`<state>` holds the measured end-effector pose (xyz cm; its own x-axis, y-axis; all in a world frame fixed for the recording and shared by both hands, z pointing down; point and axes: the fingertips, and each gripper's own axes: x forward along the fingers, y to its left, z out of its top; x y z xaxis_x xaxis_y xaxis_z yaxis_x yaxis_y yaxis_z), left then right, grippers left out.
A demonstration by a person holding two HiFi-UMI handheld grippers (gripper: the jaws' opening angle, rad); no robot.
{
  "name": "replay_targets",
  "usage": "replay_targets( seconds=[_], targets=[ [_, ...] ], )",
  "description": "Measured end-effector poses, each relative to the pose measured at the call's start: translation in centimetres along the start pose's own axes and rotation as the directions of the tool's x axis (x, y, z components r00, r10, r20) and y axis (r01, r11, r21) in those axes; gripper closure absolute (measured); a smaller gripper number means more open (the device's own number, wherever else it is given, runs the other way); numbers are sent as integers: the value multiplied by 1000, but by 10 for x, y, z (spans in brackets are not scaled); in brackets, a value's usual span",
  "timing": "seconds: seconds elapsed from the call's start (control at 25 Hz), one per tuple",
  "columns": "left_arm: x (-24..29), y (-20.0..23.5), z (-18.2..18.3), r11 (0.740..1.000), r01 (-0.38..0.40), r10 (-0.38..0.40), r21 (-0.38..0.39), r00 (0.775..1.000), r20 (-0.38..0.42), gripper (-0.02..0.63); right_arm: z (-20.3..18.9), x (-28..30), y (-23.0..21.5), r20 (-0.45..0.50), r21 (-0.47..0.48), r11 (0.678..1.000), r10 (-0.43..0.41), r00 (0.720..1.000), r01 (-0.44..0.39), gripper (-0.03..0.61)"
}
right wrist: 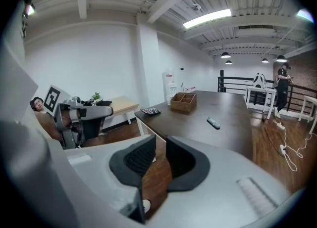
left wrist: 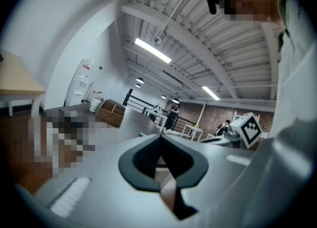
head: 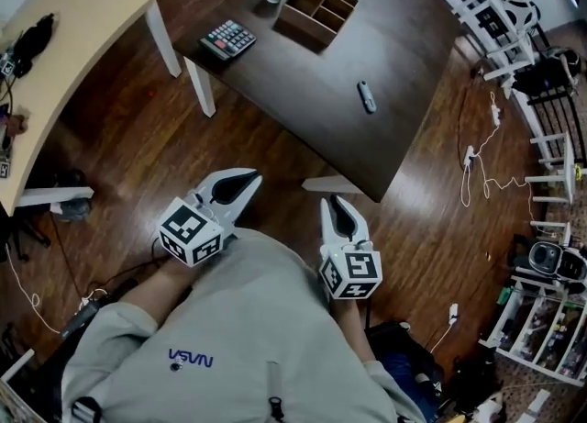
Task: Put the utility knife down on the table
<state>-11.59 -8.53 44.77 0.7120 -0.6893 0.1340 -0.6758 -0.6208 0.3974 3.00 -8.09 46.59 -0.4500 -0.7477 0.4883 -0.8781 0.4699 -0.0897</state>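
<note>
Utility knife (head: pixel 366 96) lies flat on the dark table (head: pixel 303 82), well apart from both grippers; placement judged complete. Left gripper (head: pixel 249 177) closed, empty; right gripper (head: pixel 333 200) jaws slightly parted, empty. Advice: keep both clear of the table edge; leave the knife undisturbed.

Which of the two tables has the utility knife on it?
The dark table: the utility knife lies alone on its right half. The pale table at left has none.
</note>
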Motion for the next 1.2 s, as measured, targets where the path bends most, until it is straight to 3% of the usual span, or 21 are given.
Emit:
replay_targets(
  seconds=[0.28,0.52,0.84,1.2],
  targets=[
    [10,-97,-6,997,54,-56,50,998,42,611,-43,-85,-15,45,39,999,-10,999,8,511],
    [7,-186,-56,987,110,-103,115,993,-59,612,-66,-158,-27,101,43,999,-16,995,12,511],
    [-22,-213,-100,987,109,-90,116,983,-160,612,-89,-169,-11,117,21,999,33,993,-36,511],
    [-19,-229,-101,986,68,-55,150,995,-88,612,-84,-192,-15,158,-56,998,34,987,-26,511]
  ],
)
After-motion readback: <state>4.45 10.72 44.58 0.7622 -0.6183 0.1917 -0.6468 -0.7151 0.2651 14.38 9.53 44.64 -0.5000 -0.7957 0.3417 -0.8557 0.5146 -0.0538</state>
